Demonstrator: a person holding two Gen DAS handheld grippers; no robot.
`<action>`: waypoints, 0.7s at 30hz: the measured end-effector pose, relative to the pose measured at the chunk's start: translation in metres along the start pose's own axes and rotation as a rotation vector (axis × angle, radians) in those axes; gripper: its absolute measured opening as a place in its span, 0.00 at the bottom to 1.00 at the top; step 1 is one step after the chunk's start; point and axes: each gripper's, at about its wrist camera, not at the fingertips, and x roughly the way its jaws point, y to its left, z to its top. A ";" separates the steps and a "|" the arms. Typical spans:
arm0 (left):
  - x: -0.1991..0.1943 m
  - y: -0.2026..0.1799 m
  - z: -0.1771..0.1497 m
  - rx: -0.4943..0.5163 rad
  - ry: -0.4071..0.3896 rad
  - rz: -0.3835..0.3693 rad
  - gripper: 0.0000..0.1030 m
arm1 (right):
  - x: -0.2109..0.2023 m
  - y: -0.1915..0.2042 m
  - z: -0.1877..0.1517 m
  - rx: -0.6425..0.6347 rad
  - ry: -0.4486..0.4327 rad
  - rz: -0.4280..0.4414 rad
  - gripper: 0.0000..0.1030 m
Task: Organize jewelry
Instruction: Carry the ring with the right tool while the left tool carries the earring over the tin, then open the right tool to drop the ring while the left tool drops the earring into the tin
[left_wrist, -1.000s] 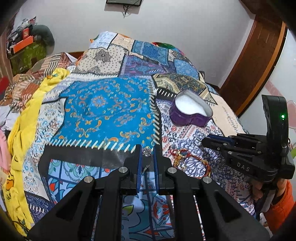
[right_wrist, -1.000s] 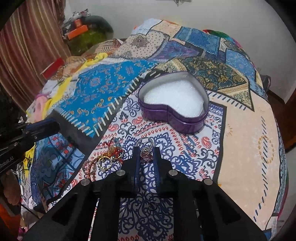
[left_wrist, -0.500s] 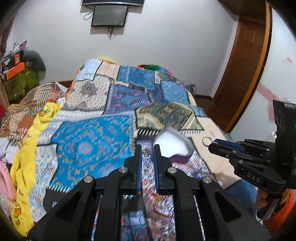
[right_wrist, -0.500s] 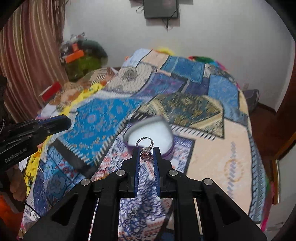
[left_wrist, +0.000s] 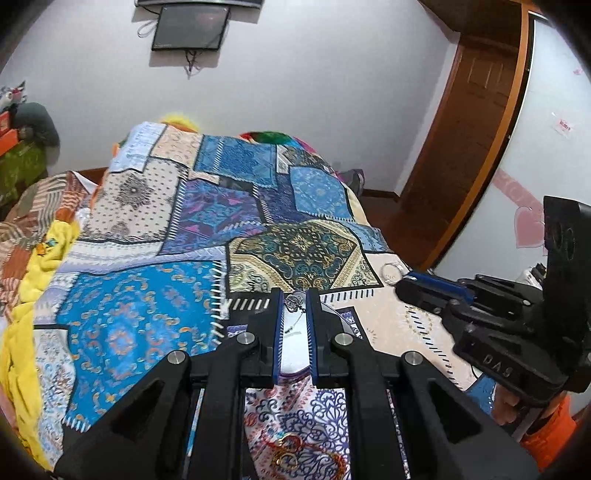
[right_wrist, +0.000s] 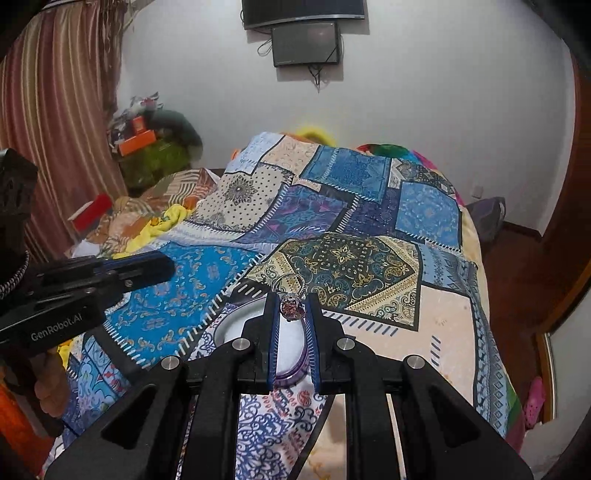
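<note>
My left gripper (left_wrist: 294, 300) is shut on a small silver earring (left_wrist: 292, 303), held above the bed. My right gripper (right_wrist: 291, 307) is shut on a silver ring with a pink stone (right_wrist: 291, 308); the ring also shows at the right gripper's tips in the left wrist view (left_wrist: 392, 272). The purple heart-shaped tin with white lining (right_wrist: 291, 347) lies on the quilt right below and behind both grippers' fingers, mostly hidden; it shows in the left wrist view too (left_wrist: 293, 350). More jewelry, red and gold bangles (left_wrist: 291, 456), lies on the quilt near the front.
A patchwork quilt (left_wrist: 155, 314) covers the bed. A yellow blanket (left_wrist: 44, 266) and clutter lie at the left. A wooden door (left_wrist: 476, 155) stands at the right, a screen (right_wrist: 306, 44) on the far wall, striped curtains (right_wrist: 55, 110) on the left.
Both grippers have lifted with their jewelry and tilted up from the quilt. The tin now sits directly beneath the fingertips of each.
</note>
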 end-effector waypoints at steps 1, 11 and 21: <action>0.005 0.000 0.000 0.003 0.010 -0.005 0.10 | 0.001 0.001 -0.002 -0.003 0.005 0.001 0.12; 0.060 0.004 -0.012 0.031 0.135 -0.042 0.10 | 0.048 -0.007 -0.017 -0.007 0.139 0.071 0.12; 0.080 0.011 -0.019 0.037 0.190 -0.039 0.10 | 0.073 -0.006 -0.028 -0.059 0.235 0.075 0.12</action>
